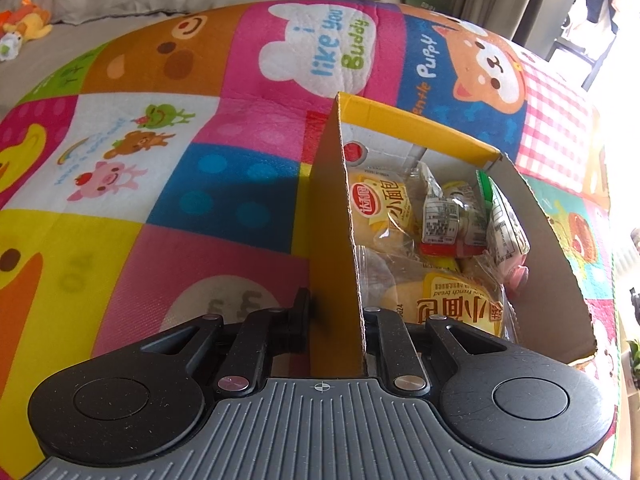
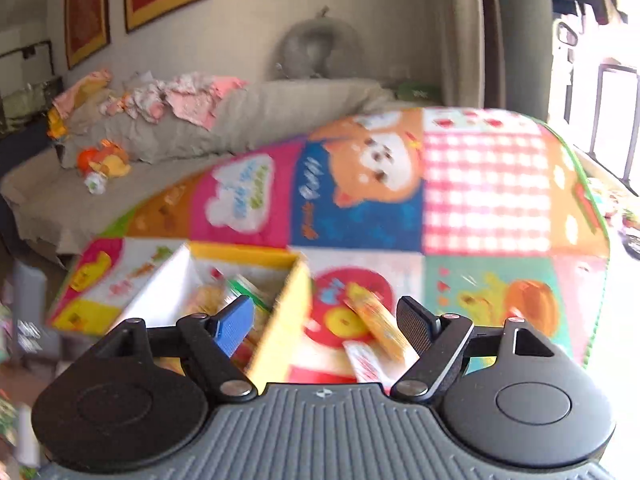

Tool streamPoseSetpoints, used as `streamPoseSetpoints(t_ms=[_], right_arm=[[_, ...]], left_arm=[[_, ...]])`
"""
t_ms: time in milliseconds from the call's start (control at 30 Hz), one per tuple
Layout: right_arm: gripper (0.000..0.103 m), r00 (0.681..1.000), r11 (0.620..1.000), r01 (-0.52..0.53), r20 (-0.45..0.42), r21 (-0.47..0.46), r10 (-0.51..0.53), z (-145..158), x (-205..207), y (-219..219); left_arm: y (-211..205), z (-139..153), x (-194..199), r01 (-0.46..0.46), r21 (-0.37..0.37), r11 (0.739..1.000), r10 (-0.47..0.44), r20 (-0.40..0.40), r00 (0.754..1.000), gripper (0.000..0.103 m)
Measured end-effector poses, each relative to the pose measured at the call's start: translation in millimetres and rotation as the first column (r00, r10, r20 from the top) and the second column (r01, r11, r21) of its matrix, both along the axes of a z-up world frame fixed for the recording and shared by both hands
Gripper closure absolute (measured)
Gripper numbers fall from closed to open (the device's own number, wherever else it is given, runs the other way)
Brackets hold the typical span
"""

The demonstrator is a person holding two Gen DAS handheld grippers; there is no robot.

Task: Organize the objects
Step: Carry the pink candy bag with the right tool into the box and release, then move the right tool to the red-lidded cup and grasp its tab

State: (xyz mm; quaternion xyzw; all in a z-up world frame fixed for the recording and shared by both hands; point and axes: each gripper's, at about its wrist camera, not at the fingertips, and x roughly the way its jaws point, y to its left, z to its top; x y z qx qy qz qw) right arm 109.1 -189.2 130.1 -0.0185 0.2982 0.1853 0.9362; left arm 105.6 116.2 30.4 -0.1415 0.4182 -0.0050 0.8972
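Box: an open yellow cardboard box (image 1: pixel 334 216) stands on the colourful play mat (image 1: pixel 160 160), toward the mat's right side in the left wrist view; in the blurred right wrist view it (image 2: pixel 280 320) sits near the mat's near-left corner.
Box contents: wrapped small bread packets (image 1: pixel 380 208) with yellow labels lie along its left wall, another bread packet (image 1: pixel 452 304) at the near end, and clear-wrapped snacks (image 1: pixel 444 216) with printed labels in the middle; a green-edged packet (image 1: pixel 486 192) leans by the right wall.
Outside the box: two orange-and-yellow snack sticks (image 2: pixel 378 330) lie on the mat just right of the box, apart from its wall.
Left gripper (image 1: pixel 336 320): closed onto the box's left wall, one finger outside, one inside.
Right gripper (image 2: pixel 324 324): jaws wide apart and holding nothing; the blue-padded finger (image 2: pixel 234 326) is over the box, the other finger beside the sticks.
Background: a grey sofa (image 2: pixel 240 120) with strewn clothes and a plush toy (image 2: pixel 104 160).
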Motion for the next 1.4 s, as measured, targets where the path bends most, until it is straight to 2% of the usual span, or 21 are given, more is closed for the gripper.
streamPoseSetpoints(t_ms=[167,367,600,900,1033,1167,1400], right_arm=[[0.023,0.992,0.995,0.076,-0.097,-0.067,-0.082,-44,2,-32],[0.023,0.981,0.991,0.119,-0.147,-0.056,-0.126,-69,13,-49],[0.021,0.979,0.993,0.091,-0.174,-0.082,-0.104,-83,20,-39],[0.02,0.99,0.992,0.069,-0.116,-0.106,-0.081,-93,43,-14],[0.02,0.986,0.995,0.034,-0.159,-0.091,-0.048,-103,53,-7],[0.02,0.982,0.995,0.04,-0.181,-0.09,-0.056,-116,53,-12],[0.02,0.986,0.996,0.019,-0.163,-0.093,-0.034,-117,46,-21]], left_arm=[[-1,0,0,0.0,0.011,1.0,0.0,-0.003,1.0,0.087],[-1,0,0,-0.001,0.012,1.0,0.001,-0.002,1.0,0.087],[-1,1,-2,0.002,0.015,1.0,-0.003,0.004,1.0,0.087],[0,0,-2,0.001,0.004,1.0,-0.001,0.012,1.0,0.087],[1,0,-2,0.003,0.003,1.0,-0.003,0.013,1.0,0.087],[1,-1,-2,0.001,-0.005,1.0,-0.001,0.014,1.0,0.087],[2,-2,-3,-0.005,-0.017,1.0,0.005,0.017,1.0,0.086]])
